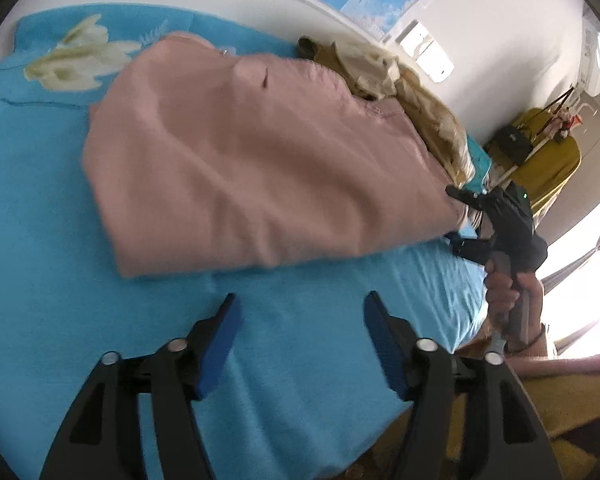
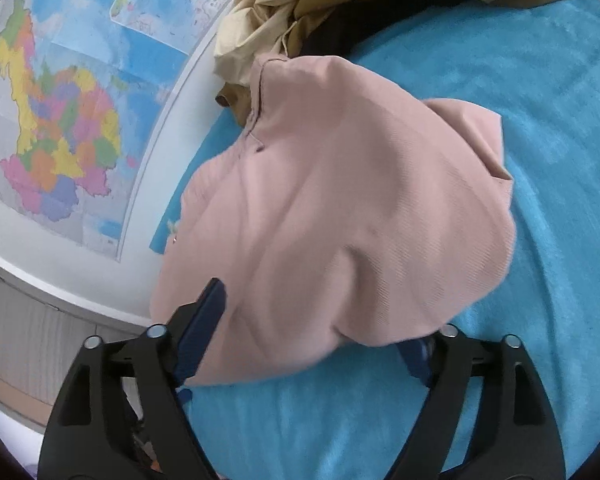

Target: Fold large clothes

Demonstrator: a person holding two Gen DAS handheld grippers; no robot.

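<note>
A folded pink garment [image 1: 260, 160] lies on a bed with a bright blue sheet [image 1: 40, 240]. My left gripper [image 1: 302, 308] hovers over bare sheet just short of the garment's near edge, jaws open with nothing between them. In the left wrist view my right gripper [image 1: 476, 220], held by a hand [image 1: 508, 288], sits at the garment's right end. In the right wrist view the pink garment [image 2: 340, 200] bulges between the wide-apart jaws of my right gripper [image 2: 316, 320]. The cloth's edge covers the right finger; the pads do not press on it.
A heap of tan and cream clothes [image 1: 380, 68] [image 2: 300, 8] lies behind the pink garment against the wall. A coloured map [image 2: 60, 120] hangs on the wall beside the bed. A mustard garment and a black bag [image 1: 548, 152] hang past the bed's far corner.
</note>
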